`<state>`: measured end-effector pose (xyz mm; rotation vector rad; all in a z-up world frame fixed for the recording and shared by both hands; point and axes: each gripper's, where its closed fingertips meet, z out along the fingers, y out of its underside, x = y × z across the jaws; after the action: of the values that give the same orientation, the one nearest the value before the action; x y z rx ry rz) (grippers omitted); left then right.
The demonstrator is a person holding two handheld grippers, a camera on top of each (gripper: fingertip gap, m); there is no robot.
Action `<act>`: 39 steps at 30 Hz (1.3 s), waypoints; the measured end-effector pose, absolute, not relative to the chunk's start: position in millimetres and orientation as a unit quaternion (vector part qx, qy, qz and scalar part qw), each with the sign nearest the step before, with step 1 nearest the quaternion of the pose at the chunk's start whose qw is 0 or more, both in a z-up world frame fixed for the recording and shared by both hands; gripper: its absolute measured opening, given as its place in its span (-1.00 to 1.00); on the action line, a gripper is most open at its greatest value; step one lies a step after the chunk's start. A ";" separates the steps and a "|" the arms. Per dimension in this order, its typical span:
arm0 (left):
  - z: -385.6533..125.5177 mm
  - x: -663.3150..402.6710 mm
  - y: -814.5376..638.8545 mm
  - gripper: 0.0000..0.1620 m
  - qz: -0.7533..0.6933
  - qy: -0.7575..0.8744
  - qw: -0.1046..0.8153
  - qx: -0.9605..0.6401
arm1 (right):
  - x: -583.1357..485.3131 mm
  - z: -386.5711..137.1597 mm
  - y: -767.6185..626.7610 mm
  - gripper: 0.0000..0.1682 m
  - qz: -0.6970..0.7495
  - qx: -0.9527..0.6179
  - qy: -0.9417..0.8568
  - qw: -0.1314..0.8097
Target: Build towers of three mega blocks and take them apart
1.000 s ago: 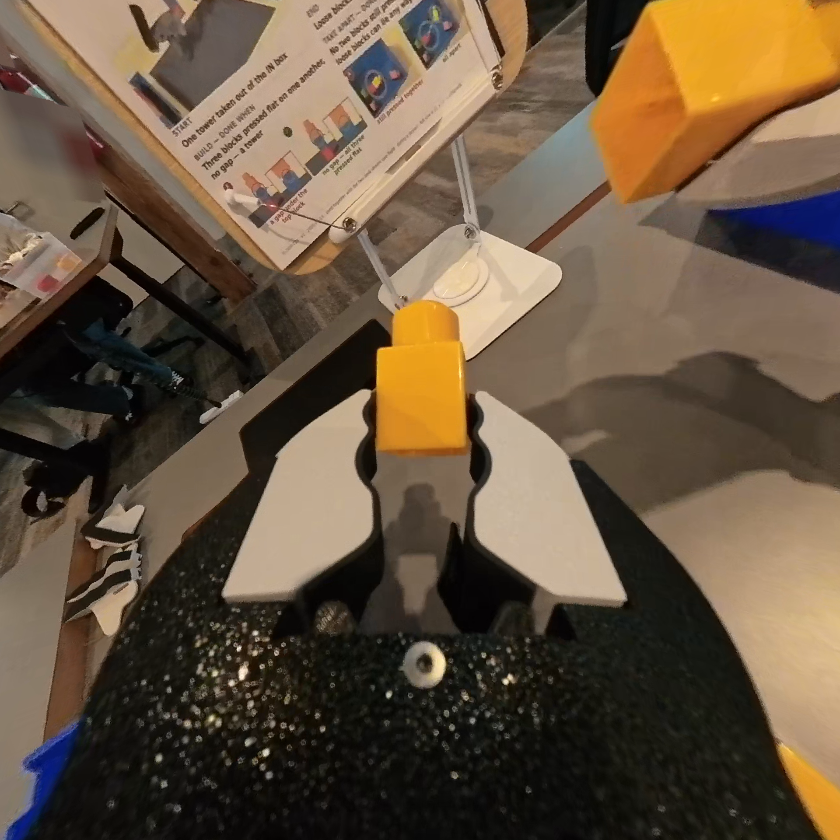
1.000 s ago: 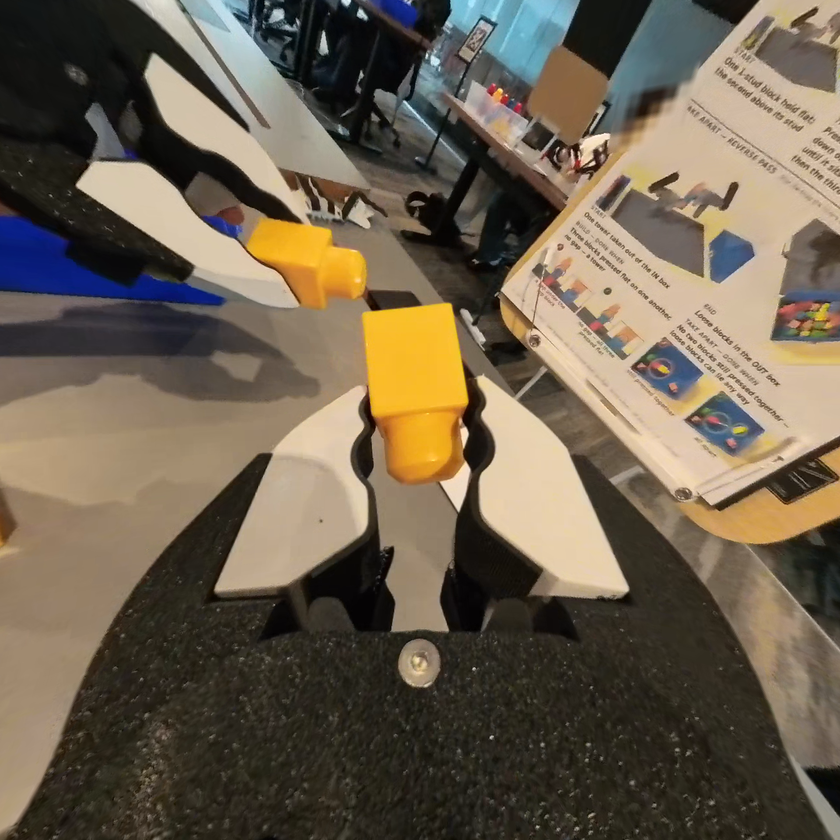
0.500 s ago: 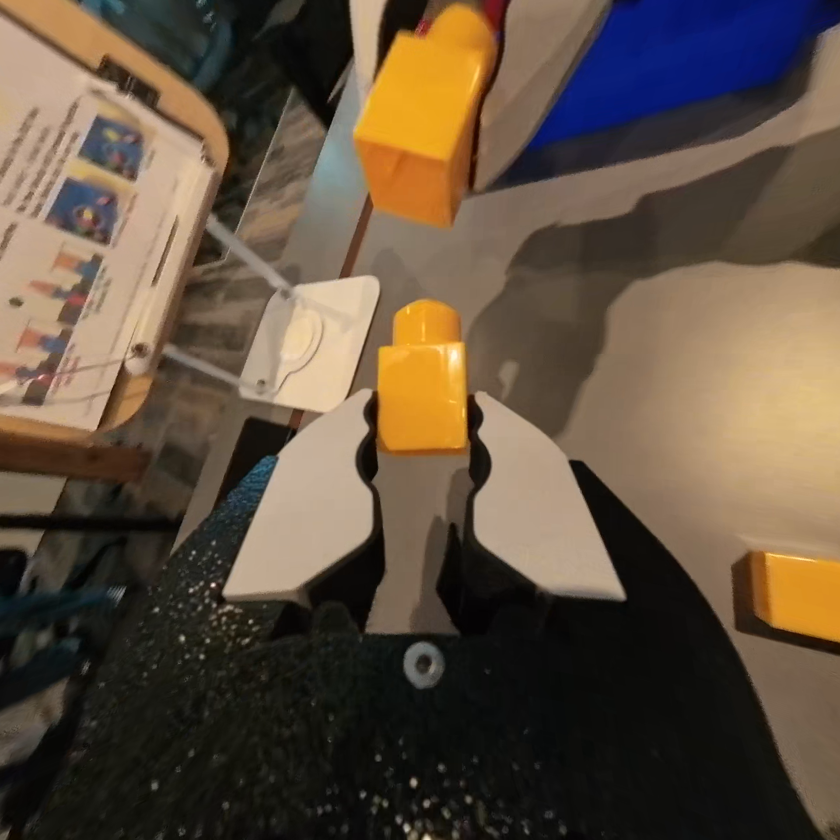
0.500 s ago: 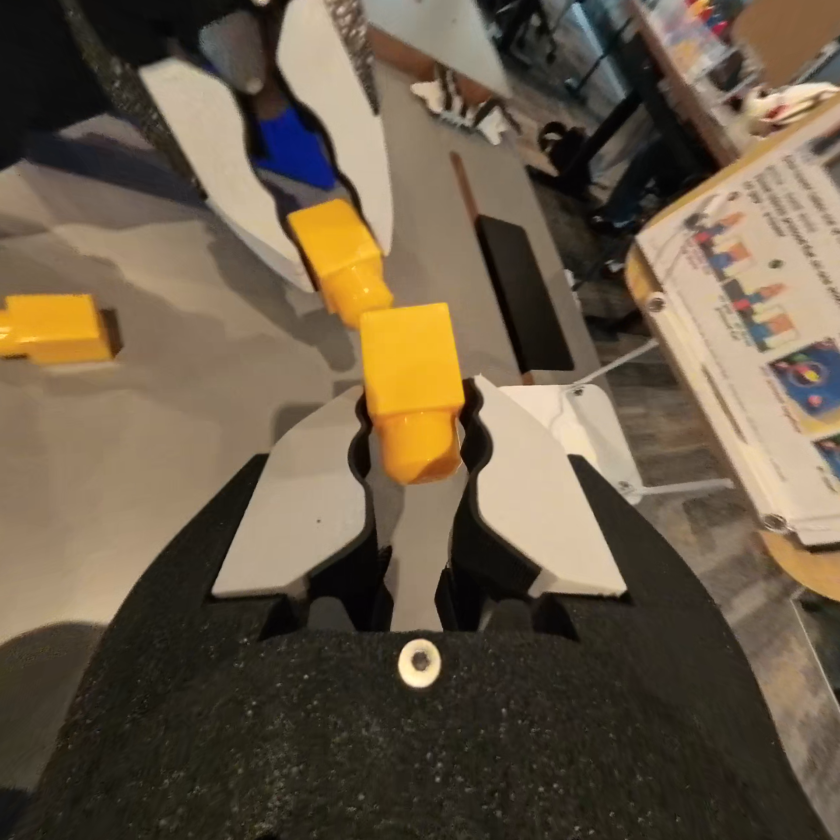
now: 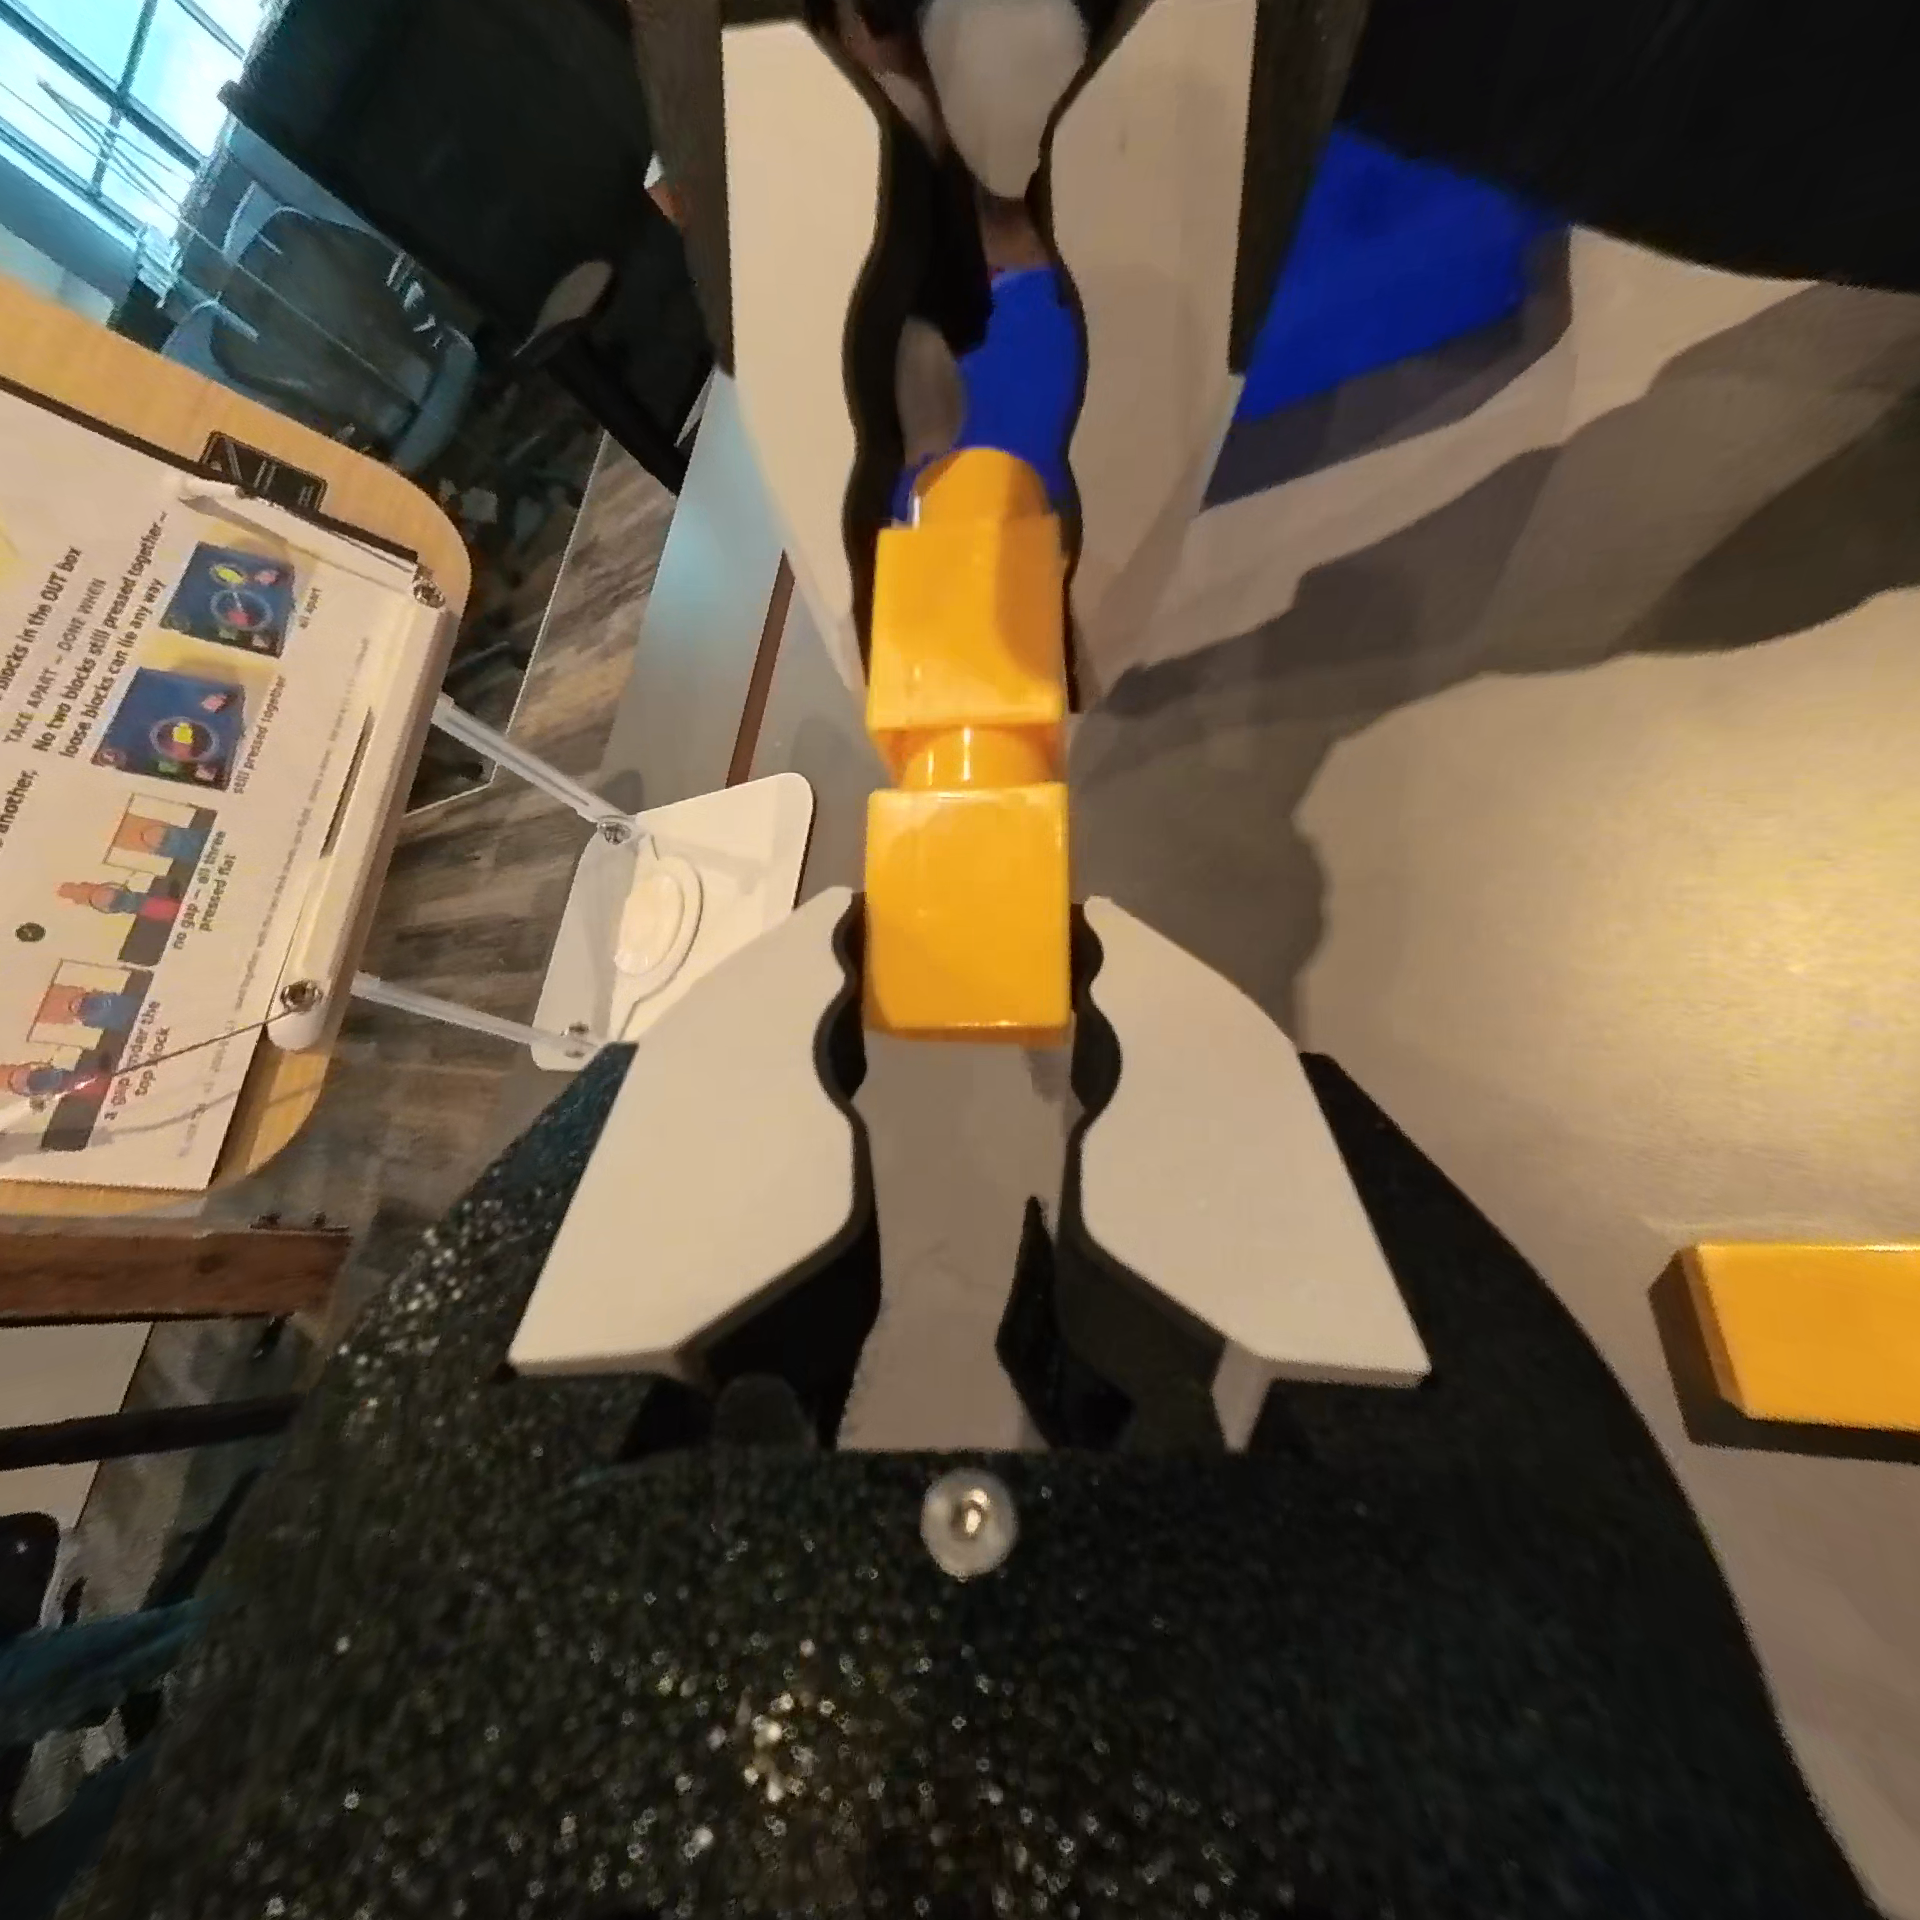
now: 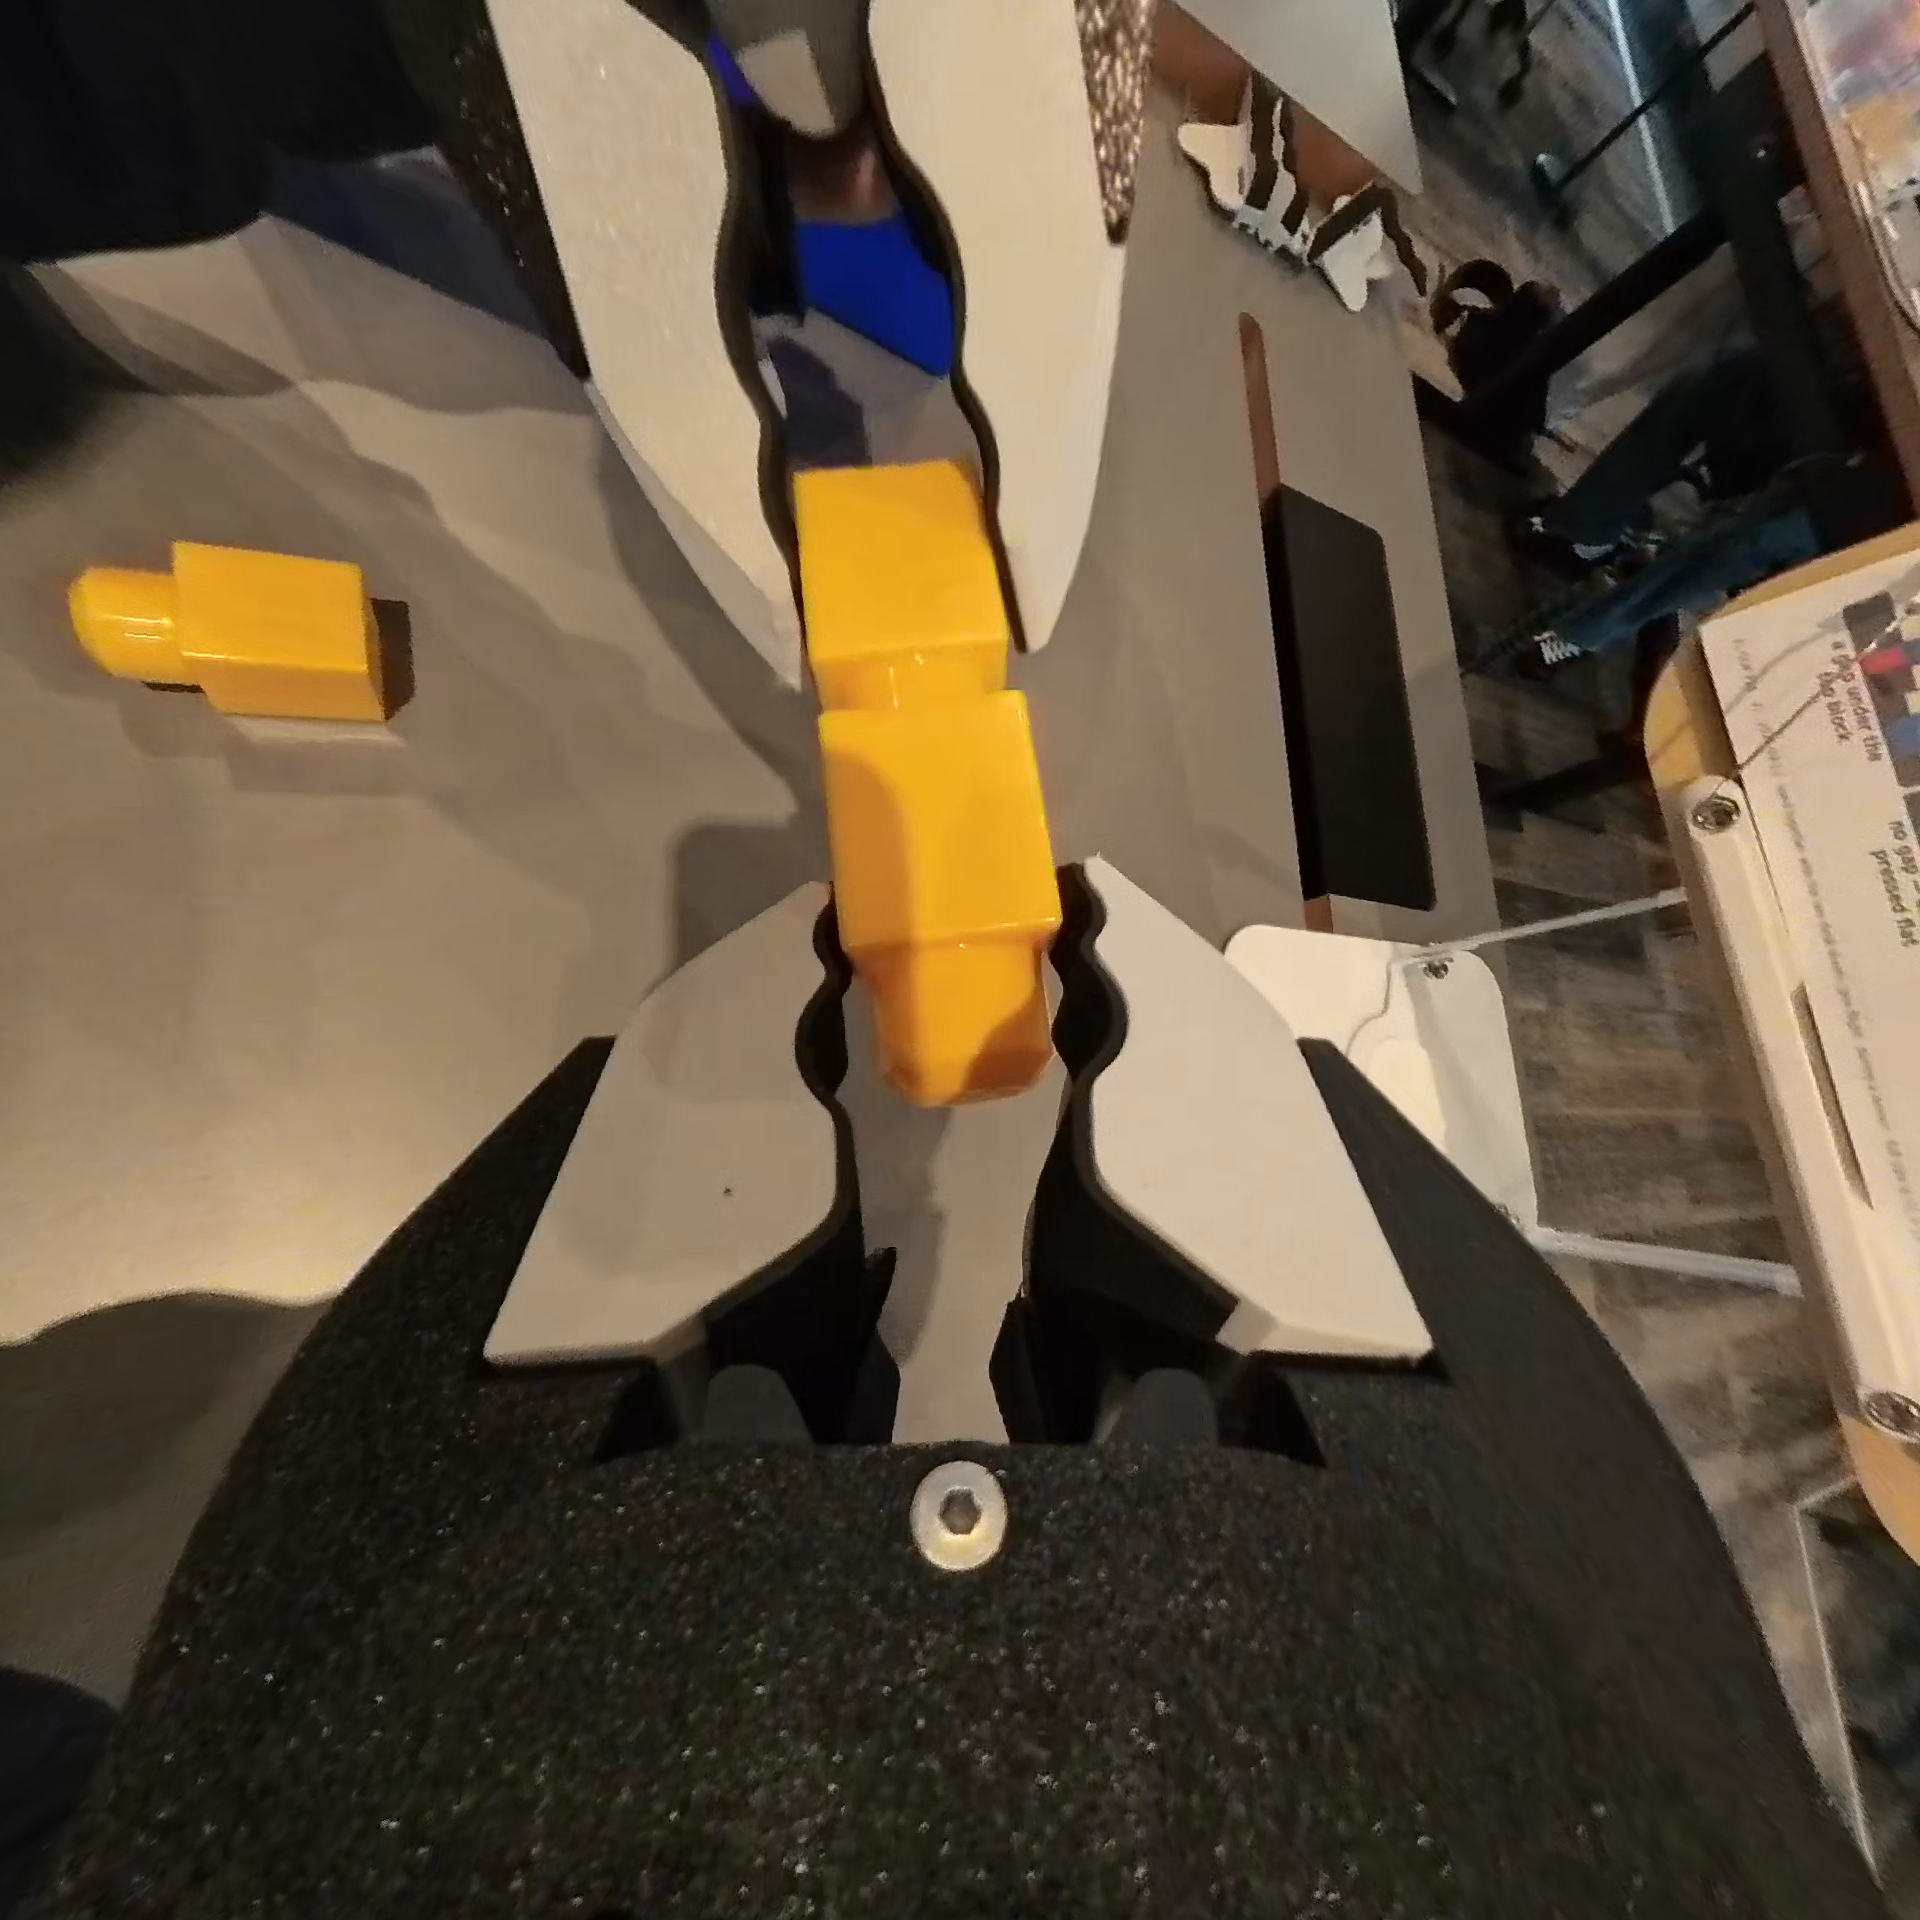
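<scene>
Both grippers were closed on a yellow mega block apiece, meeting nose to nose above the grey tabletop (image 5: 1558,987). Nearest in the left wrist view, the left gripper (image 5: 966,935) pinched its block (image 5: 966,904) by two flat side walls, stud pointing forward; that stud sat partly inside the hollow base of the second block (image 5: 966,623), which the right gripper (image 5: 966,582) clamped from the opposite side. A gap with bare stud showing remained between the two bodies, so the joint looked only half seated. In the right wrist view the right gripper (image 6: 951,935) held its block (image 6: 935,821) low on the body, near the stud. These blocks appeared to be light, rigid, hollow plastic with glossy, probably slippery faces; squeezing flat opposite walls mid-body, as both grippers did, seemed the safest hold, since a push along the stud axis could slide a block back through the pads. Farther off, a third yellow block (image 6: 249,634) lay on its side on the table, and an instruction board on a white stand (image 5: 665,914) stood beyond the edge.
</scene>
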<state>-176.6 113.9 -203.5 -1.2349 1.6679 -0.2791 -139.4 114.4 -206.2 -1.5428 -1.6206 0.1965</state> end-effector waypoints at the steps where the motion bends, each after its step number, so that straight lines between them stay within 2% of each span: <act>1: -203.9 -176.0 113.7 -0.56 -0.114 0.691 0.500 -0.509 | -141.0 -206.3 113.4 -0.55 0.081 -0.617 -0.653 0.432; 17: -201.3 -177.1 115.8 -0.57 -0.091 0.689 0.497 -0.520 | -144.9 -208.3 119.7 -0.56 0.036 -0.618 -0.656 0.432; 25: -206.4 -177.0 112.3 -0.57 -0.071 0.710 0.484 -0.507 | -143.8 -218.4 117.9 -0.56 -0.003 -0.613 -0.680 0.402; 30: -204.2 -176.9 122.0 -0.55 -0.078 0.680 0.502 -0.529 | -148.9 -203.8 120.2 -0.56 0.017 -0.604 -0.661 0.445; 33: -201.1 -168.7 120.5 -0.46 -0.076 0.679 0.520 -0.513 | -159.2 -196.2 113.2 -0.56 0.039 -0.588 -0.663 0.461; 39: -206.3 -169.9 121.7 -0.50 -0.079 0.685 0.505 -0.519 | -160.4 -200.1 115.3 -0.55 0.026 -0.591 -0.666 0.456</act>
<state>-169.9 121.7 -206.3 -1.2527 1.6540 -0.1911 -160.4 115.3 -200.1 -1.4565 -1.6416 0.0639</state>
